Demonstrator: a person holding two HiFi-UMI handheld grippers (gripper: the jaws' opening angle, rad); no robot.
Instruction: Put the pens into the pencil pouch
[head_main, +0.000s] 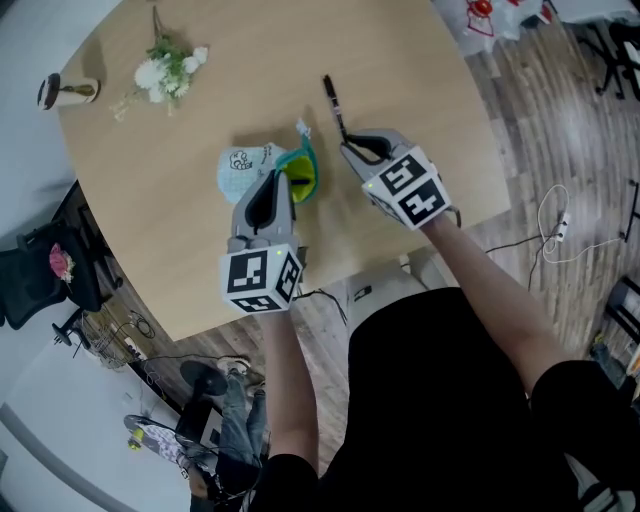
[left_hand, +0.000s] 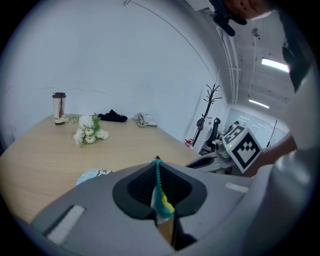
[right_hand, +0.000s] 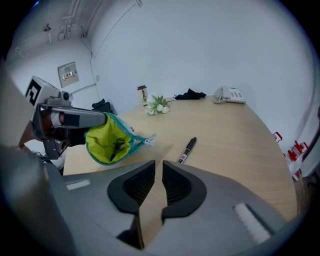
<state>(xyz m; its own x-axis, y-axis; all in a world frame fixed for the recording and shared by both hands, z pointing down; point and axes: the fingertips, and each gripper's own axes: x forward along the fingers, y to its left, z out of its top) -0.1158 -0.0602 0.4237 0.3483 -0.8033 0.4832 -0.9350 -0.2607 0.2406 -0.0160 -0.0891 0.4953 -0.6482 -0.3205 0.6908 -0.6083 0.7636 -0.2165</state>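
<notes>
A light-blue pencil pouch (head_main: 245, 165) with a teal zipper and yellow lining (right_hand: 107, 142) lies near the table's front edge, its mouth held open. My left gripper (head_main: 279, 174) is shut on the zipper edge (left_hand: 161, 200), which hangs between its fingertips. A black pen (head_main: 333, 105) lies on the wood to the right of the pouch, a little beyond my right gripper (head_main: 346, 148). In the right gripper view the pen (right_hand: 187, 149) is just ahead of the right gripper (right_hand: 159, 162), whose jaws stand a narrow gap apart with nothing between them.
A bunch of white flowers (head_main: 165, 68) and a small bottle (head_main: 65, 92) sit at the far left of the round wooden table (head_main: 420, 90). A telephone (right_hand: 230, 95) and a black cloth (right_hand: 190, 93) lie at its far edge.
</notes>
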